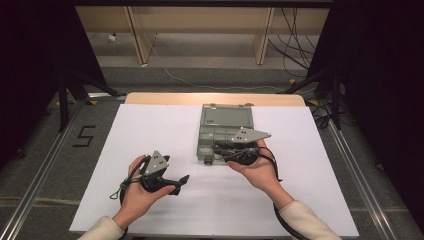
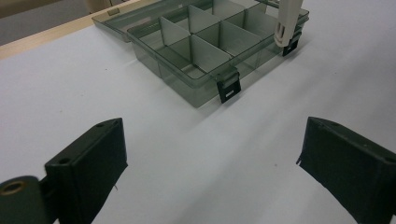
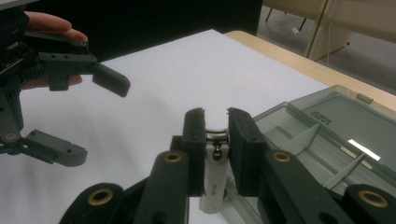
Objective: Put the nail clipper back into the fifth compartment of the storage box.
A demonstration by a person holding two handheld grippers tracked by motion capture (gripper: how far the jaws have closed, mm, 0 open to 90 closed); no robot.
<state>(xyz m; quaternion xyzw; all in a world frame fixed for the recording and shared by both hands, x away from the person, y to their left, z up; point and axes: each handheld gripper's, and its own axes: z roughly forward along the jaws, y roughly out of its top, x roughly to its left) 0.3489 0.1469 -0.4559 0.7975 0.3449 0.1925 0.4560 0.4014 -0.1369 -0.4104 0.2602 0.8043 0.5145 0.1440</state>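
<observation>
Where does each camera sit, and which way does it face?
High view: above the person's side, looking forward and down on the table; both hands and grippers show.
Left gripper view: rides the left gripper, looking along its wide-apart jaws at the organizer box.
Right gripper view: rides the right gripper, looking along jaws clamped on a white nail clipper.
Shared: all show the box; both gripper views show the clipper.

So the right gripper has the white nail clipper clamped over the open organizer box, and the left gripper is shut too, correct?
Not quite. The left gripper is open: the left gripper view shows its jaws wide apart over the bare white table. The rest holds: the right gripper clamps the white nail clipper above the open organizer box.
</observation>
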